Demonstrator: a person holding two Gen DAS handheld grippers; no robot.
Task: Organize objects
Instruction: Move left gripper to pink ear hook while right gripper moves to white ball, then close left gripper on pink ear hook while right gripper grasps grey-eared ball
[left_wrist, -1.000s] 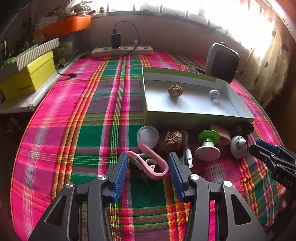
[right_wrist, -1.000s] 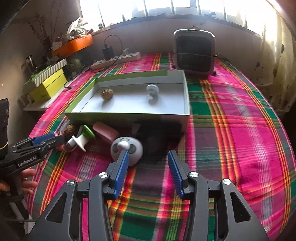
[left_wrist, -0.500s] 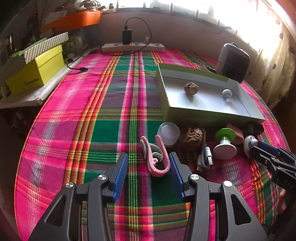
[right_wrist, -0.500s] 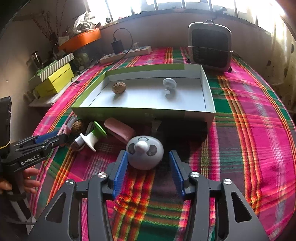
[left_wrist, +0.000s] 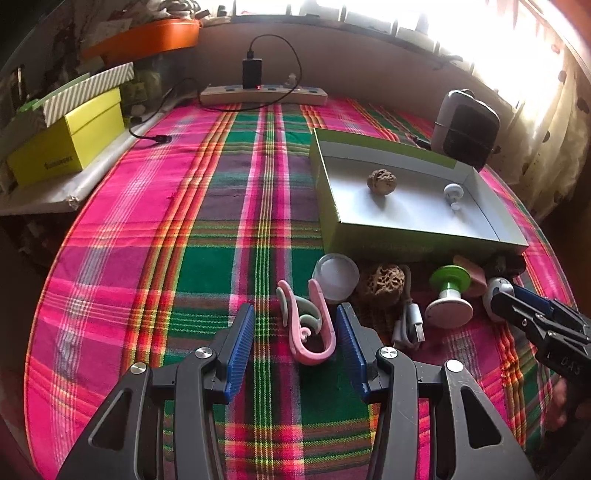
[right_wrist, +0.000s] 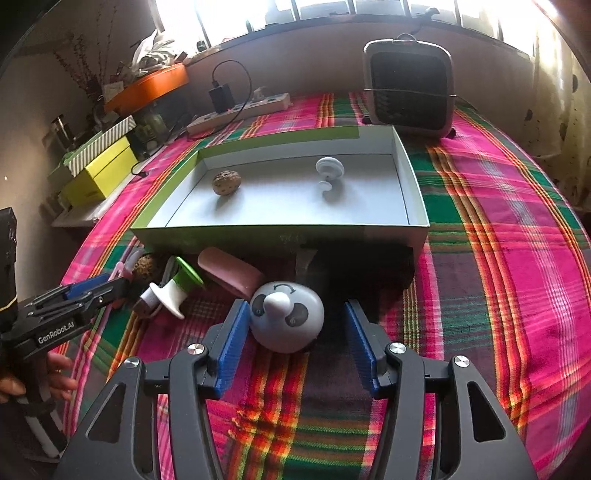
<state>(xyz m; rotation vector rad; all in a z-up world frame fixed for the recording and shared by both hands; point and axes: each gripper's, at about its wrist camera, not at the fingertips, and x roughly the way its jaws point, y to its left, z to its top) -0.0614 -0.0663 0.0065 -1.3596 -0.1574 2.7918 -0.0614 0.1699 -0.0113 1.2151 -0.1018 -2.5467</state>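
Observation:
In the left wrist view my left gripper (left_wrist: 295, 343) stands open over the plaid cloth. A pink and grey hook (left_wrist: 310, 326) lies between its jaws, close to the right pad (left_wrist: 351, 343) and well clear of the left one. In the right wrist view the jaws of my right gripper (right_wrist: 295, 332) are opening. A grey panda-faced knob (right_wrist: 286, 317) sits on the cloth between them, beside the left pad and apart from the right. The green and white box (right_wrist: 280, 234) behind holds a walnut (right_wrist: 226, 182) and a white hook (right_wrist: 330, 168).
Before the box lie a white cap (left_wrist: 335, 277), a second walnut (left_wrist: 384, 286), a USB cable (left_wrist: 410, 325), a green and white knob (left_wrist: 448, 295) and a pink oblong (right_wrist: 229, 273). A heater (right_wrist: 408, 92), a power strip (left_wrist: 264, 95) and a yellow box (left_wrist: 66, 144) line the back and left.
The right gripper's jaws widened and the panda knob came from ahead of them to between them. In the left view the pink hook turned from crosswise to lengthwise, near the right pad.

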